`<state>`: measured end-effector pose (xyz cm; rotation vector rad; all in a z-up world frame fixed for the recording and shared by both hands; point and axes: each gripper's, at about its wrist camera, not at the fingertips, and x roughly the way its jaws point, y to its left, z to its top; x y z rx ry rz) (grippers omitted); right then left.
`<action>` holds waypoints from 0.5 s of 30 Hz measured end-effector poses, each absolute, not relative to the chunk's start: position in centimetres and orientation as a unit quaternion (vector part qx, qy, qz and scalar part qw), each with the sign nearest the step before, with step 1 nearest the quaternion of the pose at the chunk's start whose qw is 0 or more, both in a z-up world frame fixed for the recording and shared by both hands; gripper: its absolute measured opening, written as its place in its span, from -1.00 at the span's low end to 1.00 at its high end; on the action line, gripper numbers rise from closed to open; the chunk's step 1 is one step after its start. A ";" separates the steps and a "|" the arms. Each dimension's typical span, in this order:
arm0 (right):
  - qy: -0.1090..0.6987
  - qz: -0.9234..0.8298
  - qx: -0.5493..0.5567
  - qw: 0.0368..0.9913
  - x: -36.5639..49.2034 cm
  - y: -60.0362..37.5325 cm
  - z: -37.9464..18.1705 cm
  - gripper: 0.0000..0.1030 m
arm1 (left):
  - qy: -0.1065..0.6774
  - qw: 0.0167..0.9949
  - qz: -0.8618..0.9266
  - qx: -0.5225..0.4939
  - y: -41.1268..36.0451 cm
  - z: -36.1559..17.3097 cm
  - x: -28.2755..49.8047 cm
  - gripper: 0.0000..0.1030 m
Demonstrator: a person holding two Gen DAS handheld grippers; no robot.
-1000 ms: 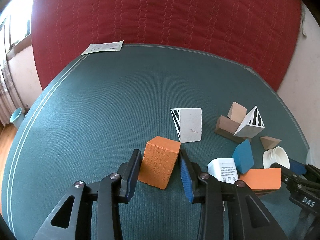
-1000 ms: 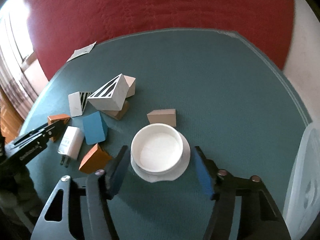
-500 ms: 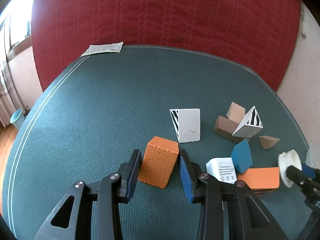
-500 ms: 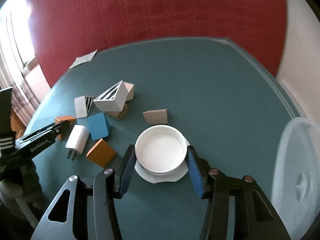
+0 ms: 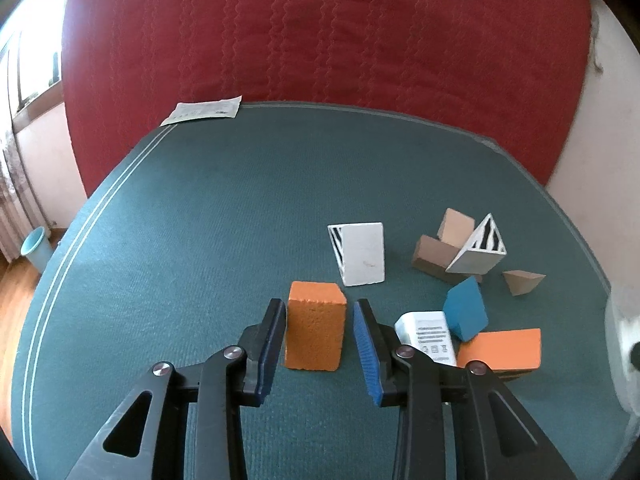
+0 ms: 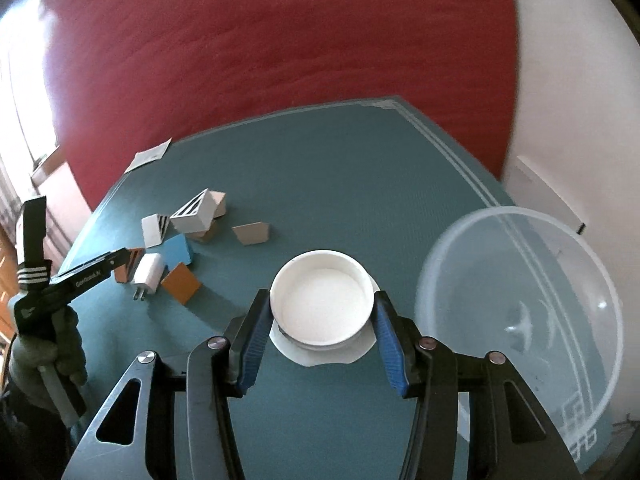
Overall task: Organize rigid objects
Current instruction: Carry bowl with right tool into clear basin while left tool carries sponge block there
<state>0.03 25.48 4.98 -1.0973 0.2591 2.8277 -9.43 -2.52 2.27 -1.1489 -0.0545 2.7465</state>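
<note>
White round dish (image 6: pixel 320 300) sits low centre of right wrist view, pinched btwn the right gripper (image 6: pixel 320 336) pads, both blue pads on its rim; it's lifted off the teal mat (image 6: pixel 340 184). Clear plastic bowl (image 6: pixel 520 312) at right edge, just beside. Left wrist view: orange block (image 5: pixel 316 330) upright at lower centre btwn left gripper (image 5: pixel 318 346) pads; its jaws have just been closing, left pad about touching, slim gap at right pad. White striped block (image 5: pixel 360 254) above it; charger (image 5: pixel 430 334), blue block (image 5: pixel 466 312), flat orange block (image 5: pixel 500 350) at lower right
</note>
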 end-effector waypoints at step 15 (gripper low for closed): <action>0.115 0.927 -0.335 0.126 3.3 31.2 5.8 0.00 | -0.025 0.078 0.914 -0.398 -2.7 1.5 -9.4 -0.37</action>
